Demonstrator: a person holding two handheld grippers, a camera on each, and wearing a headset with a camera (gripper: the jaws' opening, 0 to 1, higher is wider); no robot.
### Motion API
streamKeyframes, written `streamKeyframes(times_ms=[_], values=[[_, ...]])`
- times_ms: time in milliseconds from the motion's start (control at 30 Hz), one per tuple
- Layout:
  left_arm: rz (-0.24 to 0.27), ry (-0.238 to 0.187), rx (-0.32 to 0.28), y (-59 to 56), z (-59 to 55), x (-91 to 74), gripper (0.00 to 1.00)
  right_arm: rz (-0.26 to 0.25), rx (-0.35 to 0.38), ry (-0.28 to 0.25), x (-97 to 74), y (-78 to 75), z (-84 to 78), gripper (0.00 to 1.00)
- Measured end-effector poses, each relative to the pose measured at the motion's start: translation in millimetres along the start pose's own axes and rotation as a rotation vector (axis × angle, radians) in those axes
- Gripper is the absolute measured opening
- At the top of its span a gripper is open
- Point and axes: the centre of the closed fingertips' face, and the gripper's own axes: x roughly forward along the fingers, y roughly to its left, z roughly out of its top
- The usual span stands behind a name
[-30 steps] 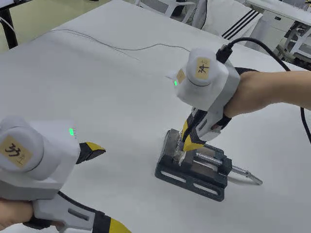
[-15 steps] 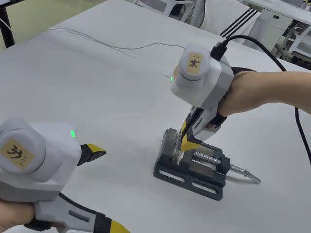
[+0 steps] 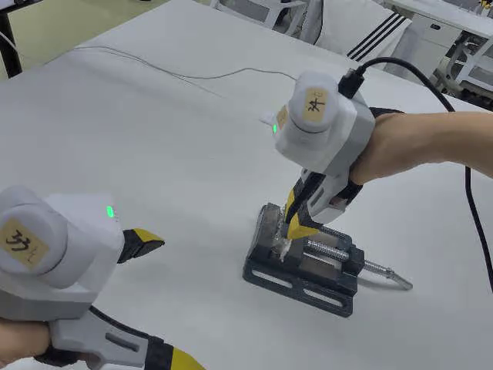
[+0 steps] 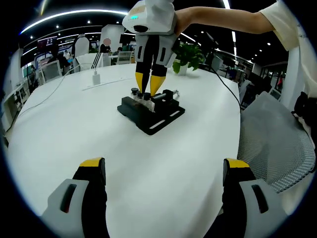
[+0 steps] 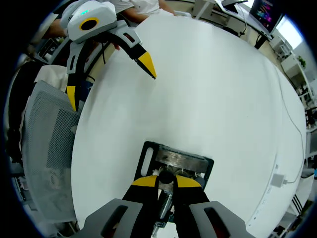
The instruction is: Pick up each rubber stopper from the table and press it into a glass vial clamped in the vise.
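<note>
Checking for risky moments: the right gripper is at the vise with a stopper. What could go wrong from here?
1. The right gripper pinches the stopper over the vise; a tilted push might seat it crooked or crack the glass.
2. The left gripper hangs open, away from the vise, which may slide on the table if it is not fixed down.

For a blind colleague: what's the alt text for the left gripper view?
The right gripper points down from above, its yellow tips close together over the vials in a black vise on a white table. The left gripper, in the foreground, has its jaws wide apart and empty.
</note>
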Motion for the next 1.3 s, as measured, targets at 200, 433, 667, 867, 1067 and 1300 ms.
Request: streamKeyframes(times_ms=[200, 433, 667, 867, 1067, 1300], values=[[0.002, 0.000, -0.002, 0.1, -0.2, -0.6, 0.98, 0.006, -0.008, -0.013, -2.3, 1.7, -1.6, 0.11], [0.006, 0.002, -0.003, 2.7, 0.1, -1.4, 0.98, -0.012, 0.000, -0.037, -12.1, -3.2, -3.4, 0.10], [0.004, 0.006, -0.006, 1.1, -0.9, 0.2, 0.98, -0.003, -0.003, -0.057, -13.0, -0.2, -0.2, 0.04], [0.002, 0.007, -0.008, 0.7, -1.7, 0.8, 0.98, -0.005, -0.001, -0.064, -8.2, 0.0, 0.1, 0.03], [0.003, 0.012, -0.011, 1.1, -4.7, 0.9, 0.98, 0.001, 0.001, -0.063, -5.0, 0.9, -0.2, 0.00], [-0.004, 0.018, -0.014, 0.0, -6.9, 2.4, 0.98, 0.005, 0.009, -0.064, -4.5, 1.9, 0.9, 0.00]])
